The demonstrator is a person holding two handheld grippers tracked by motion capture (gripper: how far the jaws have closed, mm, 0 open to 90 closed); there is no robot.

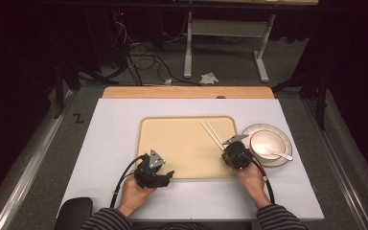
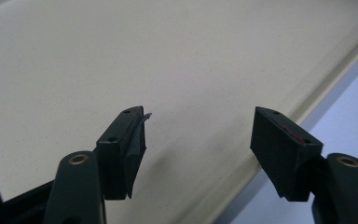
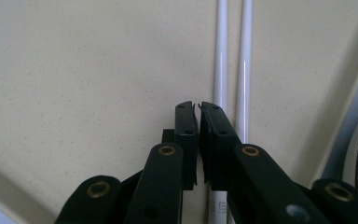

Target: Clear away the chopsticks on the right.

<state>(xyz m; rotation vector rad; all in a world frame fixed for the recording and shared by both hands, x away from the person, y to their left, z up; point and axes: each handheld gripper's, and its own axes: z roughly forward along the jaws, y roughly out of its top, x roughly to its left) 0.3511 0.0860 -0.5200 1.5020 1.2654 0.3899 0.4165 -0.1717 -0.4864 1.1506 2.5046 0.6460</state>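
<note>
A pair of white chopsticks [image 1: 212, 134] is seen lying on the beige tray [image 1: 172, 143], in its right part, near the right rim. In the right gripper view the two sticks [image 3: 233, 60] lie side by side, close but with a thin gap, flat on the tray floor.

The right hand-held gripper [image 1: 233, 154] is held over the near end of the sticks. Its jaws are brought together with almost no gap, and nothing is seen clamped between them; the sticks pass beneath and just to one side of the tips [image 3: 198, 106]. The left hand-held gripper [image 1: 159, 176] is held at the near left edge of the tray, jaws spread wide apart over bare tray floor [image 2: 121, 60].

The long axis of the chopsticks runs diagonally across the worktop [image 1: 115, 124]: the far ends point away and to the left, the near ends toward the person and to the right, next to the plate [image 1: 282, 143] that carries a bowl [image 1: 263, 142] and a spoon [image 1: 280, 155].

Several risks can be judged from here. With the jaws closed, a descent would press on the sticks rather than take them, and they could be rolled apart or skidded along the smooth tray. If the jaws are opened off-centre, only one stick may be caught. A sweep to the right could knock the plate or spoon.
</note>
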